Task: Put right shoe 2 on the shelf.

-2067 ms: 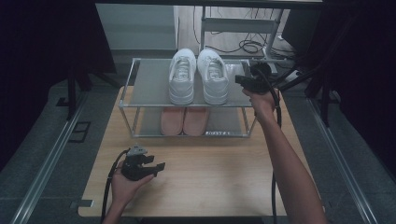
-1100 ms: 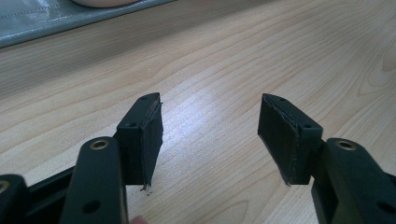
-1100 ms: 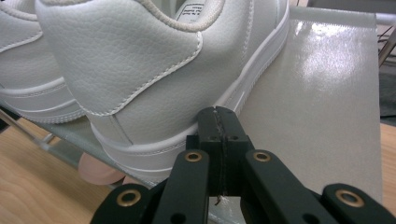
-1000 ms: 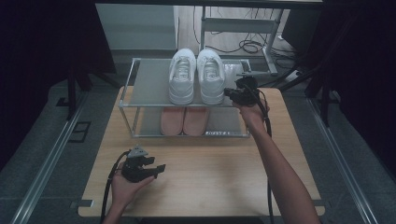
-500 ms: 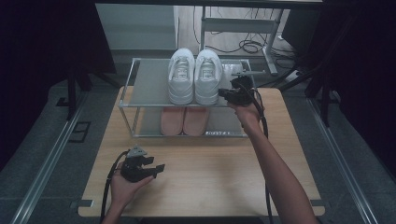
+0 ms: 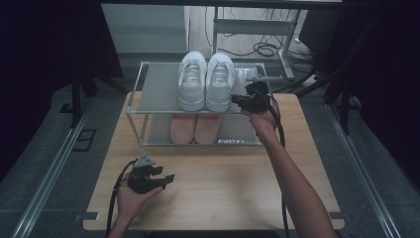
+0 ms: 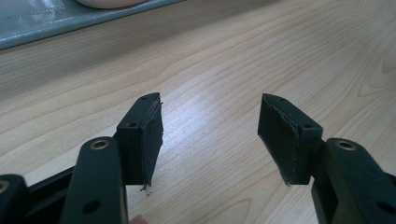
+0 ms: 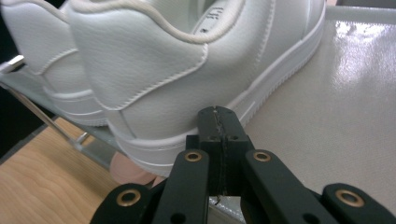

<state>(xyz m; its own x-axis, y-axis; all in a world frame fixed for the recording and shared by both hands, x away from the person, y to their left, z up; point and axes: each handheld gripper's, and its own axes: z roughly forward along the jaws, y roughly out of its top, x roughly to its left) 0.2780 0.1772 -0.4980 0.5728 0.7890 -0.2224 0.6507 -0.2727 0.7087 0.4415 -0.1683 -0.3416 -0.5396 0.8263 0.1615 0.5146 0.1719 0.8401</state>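
On shelf top (image 6: 158, 91) | white sneakers (image 6: 220, 82) toes away, lengthwise | right claw (image 6: 236, 102) clenched empty at heel

A light wooden counter (image 6: 233, 183) carries a two-tier metal-framed shoe rack with grey shelves (image 6: 158, 91). A pair of pale pink shoes (image 6: 195, 128) sits side by side on the lower shelf, toes toward the near edge. Grey carpeted floor (image 6: 54, 148) surrounds the counter. Behind the rack, black cables (image 6: 262, 48) lie coiled beside a grey metal stand (image 6: 252, 26).
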